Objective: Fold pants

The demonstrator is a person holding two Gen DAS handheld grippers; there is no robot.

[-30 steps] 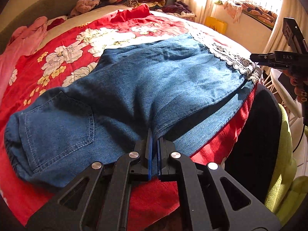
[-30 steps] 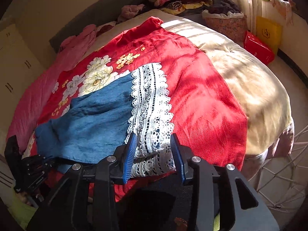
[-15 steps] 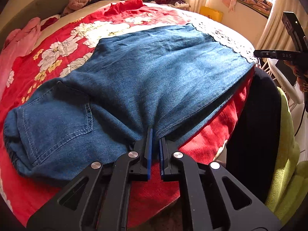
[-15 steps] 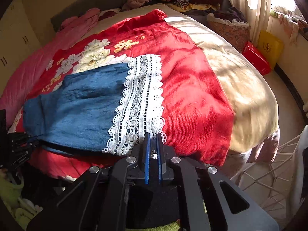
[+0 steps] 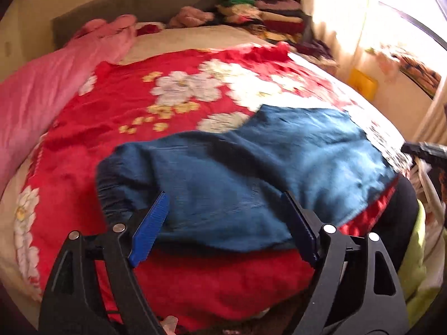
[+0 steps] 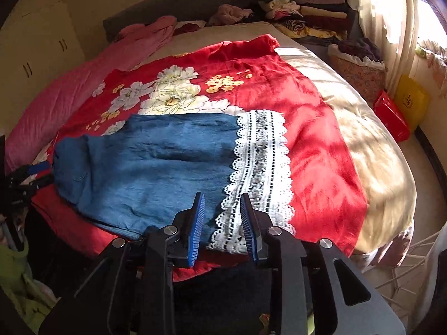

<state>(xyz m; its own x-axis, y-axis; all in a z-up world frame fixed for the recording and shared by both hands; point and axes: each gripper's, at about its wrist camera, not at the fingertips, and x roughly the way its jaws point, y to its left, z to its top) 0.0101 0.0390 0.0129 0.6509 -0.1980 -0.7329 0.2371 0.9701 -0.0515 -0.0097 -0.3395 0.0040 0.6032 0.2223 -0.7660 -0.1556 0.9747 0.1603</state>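
- A pink quilt [image 6: 69, 92] is lying along the far left of the bed, beside the red floral blanket [image 6: 321, 150] that is covering the middle.
- The left gripper [image 5: 226, 223] is hovering at the near edge of the bed with its blue-padded fingers [image 5: 148, 229] spread wide, gripping nothing; the waist end of the denim pants [image 5: 251, 173] is showing between them.
- The pants are lying flat on the red blanket, folded leg over leg, stretching from the gathered waistband [image 5: 111, 192] on the left to the white lace cuff [image 6: 259, 167] on the right.
- The right gripper [image 6: 222, 226] is sitting over the near edge of the pants where denim is meeting lace, its jaws partly apart and clamping nothing.
- Bare cream bedding [image 6: 377, 150] is catching sunlight to the right of the blanket.
- Stacks of folded clothes [image 6: 310, 14] are sitting beyond the head of the bed, with a fabric-lined basket [image 6: 357, 69], a red bag [image 6: 391, 114] and a yellow bag [image 6: 410, 100] standing on the floor by the curtains at the far right.
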